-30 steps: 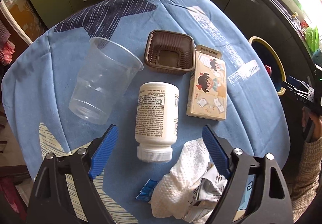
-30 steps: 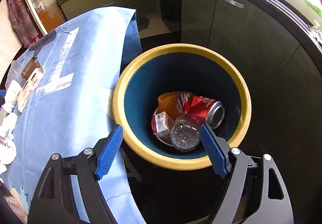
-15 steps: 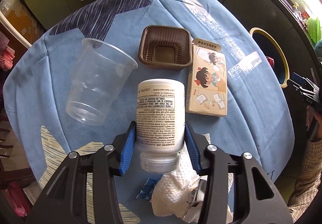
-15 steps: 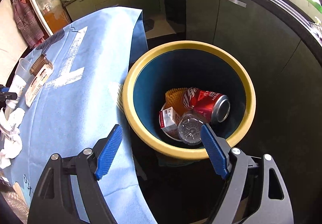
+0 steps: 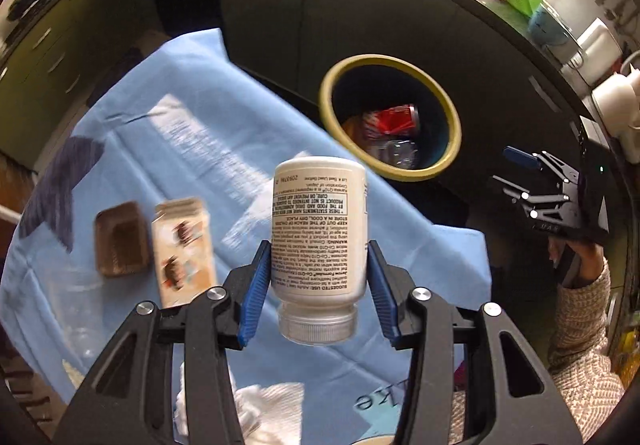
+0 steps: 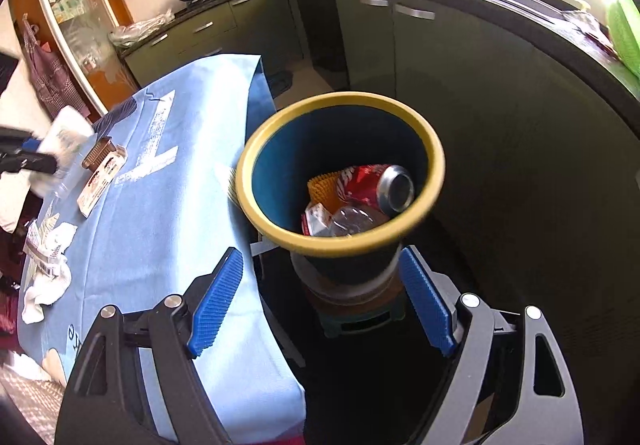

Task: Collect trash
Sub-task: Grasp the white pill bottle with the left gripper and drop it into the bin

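Above the blue-clothed table (image 5: 168, 149), short of the yellow-rimmed, dark blue trash bin (image 5: 451, 149), the left hand-held gripper (image 5: 317, 287) carries the white plastic supplement bottle (image 5: 319, 233). Its blue pads (image 5: 256, 285) pinch the bottle's lower body from both sides, cap toward the camera and base pointing at the bin, which I judge suits tipping it straight in. That bin sits just off the table's edge, so litter needs only a short carry; a crushed red drink can (image 6: 376, 183) and a clear plastic bottle (image 6: 356, 221) already lie inside. Beside the bin, the right hand-held gripper (image 6: 320, 307) hovers with its jaws spread wide around nothing. Farther from the bin, a brown plastic tray (image 5: 119, 240), an illustrated paper carton (image 5: 183, 245) and crumpled white tissue (image 5: 268, 405) remain on the cloth.
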Demonstrator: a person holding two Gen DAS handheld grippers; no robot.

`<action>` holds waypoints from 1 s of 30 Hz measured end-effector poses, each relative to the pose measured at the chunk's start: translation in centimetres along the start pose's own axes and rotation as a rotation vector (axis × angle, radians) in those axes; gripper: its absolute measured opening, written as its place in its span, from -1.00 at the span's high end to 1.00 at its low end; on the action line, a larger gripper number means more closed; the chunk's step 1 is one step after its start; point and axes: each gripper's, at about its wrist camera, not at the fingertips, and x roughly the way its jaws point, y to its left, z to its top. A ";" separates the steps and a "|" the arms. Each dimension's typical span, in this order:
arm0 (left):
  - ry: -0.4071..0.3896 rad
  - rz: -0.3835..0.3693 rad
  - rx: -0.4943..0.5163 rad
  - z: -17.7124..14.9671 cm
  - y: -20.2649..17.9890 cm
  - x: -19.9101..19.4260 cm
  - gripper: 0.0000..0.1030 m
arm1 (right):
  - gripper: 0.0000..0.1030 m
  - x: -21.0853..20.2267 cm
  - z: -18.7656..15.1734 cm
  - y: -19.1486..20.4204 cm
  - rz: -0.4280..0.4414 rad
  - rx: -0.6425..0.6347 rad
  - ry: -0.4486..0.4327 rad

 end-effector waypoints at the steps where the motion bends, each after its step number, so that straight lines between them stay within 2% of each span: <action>1: 0.013 -0.016 0.024 1.4 -1.4 1.2 0.12 | -0.55 -0.4 -0.6 -0.3 -0.005 0.007 -0.001; 6: 0.042 -0.025 0.088 7.6 -6.3 7.3 0.12 | -0.55 -2.4 -3.2 -2.0 -0.022 0.041 -0.005; 11: 0.038 0.013 0.061 12.9 -7.3 12.3 0.12 | -0.56 -3.3 -4.8 -3.0 -0.027 0.071 -0.001; 13: 0.008 0.018 0.052 14.4 -7.2 13.0 -0.04 | -0.58 -3.3 -5.0 -3.2 -0.028 0.078 0.001; 14: -0.011 0.019 0.052 14.9 -7.1 13.0 -0.19 | -0.59 -3.3 -5.1 -3.3 -0.027 0.080 0.004; 16: -0.034 0.014 0.055 15.2 -6.9 12.3 -0.20 | -0.60 -3.0 -5.1 -3.2 -0.024 0.080 0.009; 19: -0.051 -0.033 0.061 14.2 -6.4 9.6 -0.20 | -0.60 -2.3 -5.0 -3.0 -0.011 0.071 0.021; 23: -0.133 -0.074 0.075 10.5 -5.0 3.3 -0.25 | -0.60 -1.0 -3.8 -1.4 0.030 0.038 0.032; 27: -0.234 -0.040 0.061 5.3 -2.9 -2.7 -0.34 | -0.60 0.1 -1.6 2.5 0.088 -0.062 0.033; 30: -0.287 -0.020 0.013 1.3 -0.4 -6.0 -0.34 | -0.60 0.7 0.3 6.9 0.147 -0.196 0.036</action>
